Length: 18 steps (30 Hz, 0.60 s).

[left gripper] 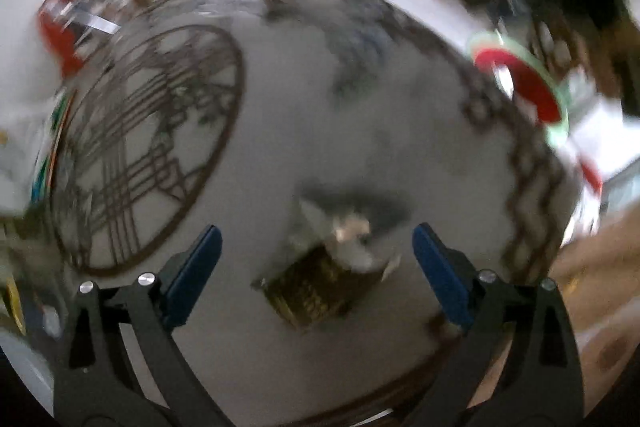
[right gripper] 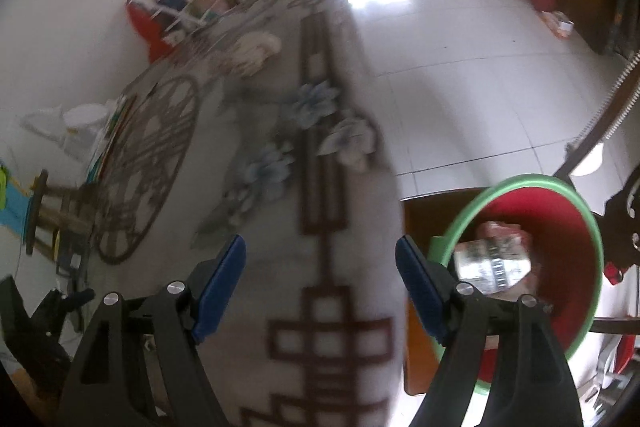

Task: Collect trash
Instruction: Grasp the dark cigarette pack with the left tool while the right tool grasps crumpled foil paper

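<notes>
**Trash pickup: crumpled wrapper up next**

Trash, a crumpled brown-and-white wrapper (left gripper: 324,275), lies on the patterned rug between the left gripper's (left gripper: 316,267) spread fingers, untouched. I'd drop lower and centre before squeezing. Right gripper (right gripper: 320,287) is spread and empty; the green-rimmed red bin (right gripper: 560,223) sits just right.

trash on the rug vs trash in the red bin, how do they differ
The dark crumpled wrapper lies loose on the patterned rug, between the open left tongs; the shiny crushed bottle already sits inside the red bin, beside the right tongs, not between them. The wrapper looks dark with pale scraps; the bottle is silvery-clear. Neither is gripped.
</notes>
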Each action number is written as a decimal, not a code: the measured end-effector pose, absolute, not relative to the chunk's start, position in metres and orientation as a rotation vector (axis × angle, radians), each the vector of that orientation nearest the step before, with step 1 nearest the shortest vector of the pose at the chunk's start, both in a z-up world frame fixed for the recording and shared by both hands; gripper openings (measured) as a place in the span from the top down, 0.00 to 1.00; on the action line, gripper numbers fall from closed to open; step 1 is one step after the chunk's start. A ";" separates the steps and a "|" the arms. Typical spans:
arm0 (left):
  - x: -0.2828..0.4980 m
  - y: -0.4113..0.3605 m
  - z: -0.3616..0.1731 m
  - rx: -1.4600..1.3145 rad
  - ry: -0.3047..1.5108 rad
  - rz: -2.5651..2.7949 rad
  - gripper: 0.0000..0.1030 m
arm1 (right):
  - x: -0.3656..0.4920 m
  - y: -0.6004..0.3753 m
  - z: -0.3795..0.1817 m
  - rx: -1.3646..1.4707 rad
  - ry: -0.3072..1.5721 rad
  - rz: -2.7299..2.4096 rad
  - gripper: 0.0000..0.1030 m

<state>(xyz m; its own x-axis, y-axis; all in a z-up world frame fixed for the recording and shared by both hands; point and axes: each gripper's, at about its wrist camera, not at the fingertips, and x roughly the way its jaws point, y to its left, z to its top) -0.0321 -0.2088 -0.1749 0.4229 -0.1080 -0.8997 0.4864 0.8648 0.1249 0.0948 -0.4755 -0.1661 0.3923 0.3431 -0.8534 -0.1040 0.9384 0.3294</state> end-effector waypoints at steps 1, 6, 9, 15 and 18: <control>-0.034 -0.208 -0.181 0.426 1.083 -0.409 0.09 | 0.094 -0.469 -0.167 0.231 1.142 0.293 0.27; -0.029 -0.204 -0.213 0.523 1.149 -0.510 0.11 | 0.088 -0.451 -0.169 0.215 1.161 0.286 0.27; -0.020 -0.199 -0.223 0.499 1.197 -0.548 0.28 | 0.086 -0.444 -0.170 0.225 1.168 0.260 0.27; 0.007 -0.174 -0.216 0.327 1.218 -0.555 0.50 | 0.093 -0.425 -0.168 0.252 1.162 0.215 0.27; 0.028 -0.151 -0.207 0.189 1.215 -0.479 0.50 | 0.107 -0.409 -0.167 0.240 1.156 0.209 0.27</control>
<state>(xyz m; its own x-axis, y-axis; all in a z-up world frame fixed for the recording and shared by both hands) 0.0280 -0.1506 -0.2072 0.2634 -0.2526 -0.9310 0.4509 0.8855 -0.1126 0.1073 -0.4089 -0.1671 0.3887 0.2856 -0.8760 -0.0396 0.9551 0.2938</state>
